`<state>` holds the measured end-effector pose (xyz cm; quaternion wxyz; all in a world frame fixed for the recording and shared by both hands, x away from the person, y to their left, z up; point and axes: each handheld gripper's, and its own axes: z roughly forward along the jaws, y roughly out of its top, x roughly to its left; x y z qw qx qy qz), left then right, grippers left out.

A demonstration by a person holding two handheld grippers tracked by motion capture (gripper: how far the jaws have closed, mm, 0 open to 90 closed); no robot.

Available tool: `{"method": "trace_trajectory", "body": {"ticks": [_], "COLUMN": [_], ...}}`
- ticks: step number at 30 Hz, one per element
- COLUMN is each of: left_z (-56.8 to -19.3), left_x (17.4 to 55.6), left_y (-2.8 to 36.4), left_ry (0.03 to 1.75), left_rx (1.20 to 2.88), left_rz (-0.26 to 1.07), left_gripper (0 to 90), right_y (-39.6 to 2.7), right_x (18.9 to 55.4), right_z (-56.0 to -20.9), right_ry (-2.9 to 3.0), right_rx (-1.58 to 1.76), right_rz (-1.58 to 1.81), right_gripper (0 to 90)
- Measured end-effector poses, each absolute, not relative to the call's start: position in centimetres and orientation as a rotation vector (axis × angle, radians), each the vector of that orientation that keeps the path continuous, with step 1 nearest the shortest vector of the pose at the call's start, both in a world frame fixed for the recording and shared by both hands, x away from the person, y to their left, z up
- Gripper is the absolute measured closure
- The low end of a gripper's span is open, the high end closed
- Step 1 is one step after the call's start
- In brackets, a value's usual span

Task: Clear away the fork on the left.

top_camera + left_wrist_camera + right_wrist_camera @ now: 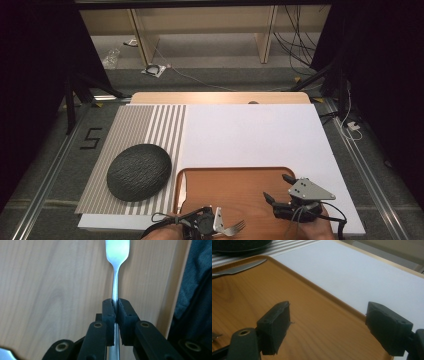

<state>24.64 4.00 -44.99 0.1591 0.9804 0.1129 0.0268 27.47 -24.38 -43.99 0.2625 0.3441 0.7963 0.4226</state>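
At the far left of the high view, a striped grey placemat is laid over the left part of the white table cover. A dark, textured round plate is set on the placemat, well apart from both grippers.

Just to the right of the plate, a wooden tray is placed at the near edge of the table. A table knife is seen lying along the tray's left rim, its blade pointing away from the person; in the right gripper view it is seen at the far left end of the tray.

The left gripper is held low at the near edge of the tray. Its jaws are pressed together on the handle of a metal fork. In the left gripper view the thin handle is seen clamped between the two black pads, with the fork's wider neck extending beyond them over the wood. In the high view the tines are seen pointing to the right, over the tray's near part.

Further right, the right gripper is held over the right part of the tray. Its jaws are spread wide, and nothing is seen between them. In the right gripper view the bare tray surface and its curved rim are seen between the two pads.
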Motion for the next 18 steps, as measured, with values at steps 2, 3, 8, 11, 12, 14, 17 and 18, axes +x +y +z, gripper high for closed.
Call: {"method": "trace_trajectory", "body": {"ticks": [2,3,8,11,12,14,17,18], "left_z": [-45.1,-45.13,-45.31,-45.43,-45.41,-45.05,-44.61,-44.53], "left_x": [24.67,24.68,24.52,24.65,24.66,24.81,24.84,24.85], "left_y": [3.93,3.91,3.74,3.68,3.72,3.87,4.01,4.05], "left_ry": [0.324,0.327,0.321,0.329,0.337,0.341,0.355,0.353], "left_rx": [2.803,2.801,2.794,2.784,2.775,2.746,2.709,2.705], "left_rz": [0.067,0.069,0.045,0.056,0.05,0.04,0.032,0.038], "left_gripper": [83.7,83.7,83.2,81.5,81.5,74.7,69.1,68.9], "right_y": [-24.39,-24.41,-24.42,-24.41,-24.41,-24.41,-24.41,-24.41], "right_x": [27.46,27.45,27.45,27.45,27.44,27.44,27.45,27.45], "right_z": [-43.97,-43.95,-43.94,-43.95,-43.95,-43.94,-43.95,-43.95], "right_ry": [2.153,2.152,2.155,2.153,2.153,2.152,2.154,2.153], "right_rx": [0.932,0.933,0.934,0.932,0.931,0.931,0.93,0.93], "right_rz": [1.145,1.145,1.143,1.143,1.142,1.143,1.142,1.141], "right_gripper": [21.0,21.1,21.0,21.1,21.1,21.1,21.1,21.1]}}
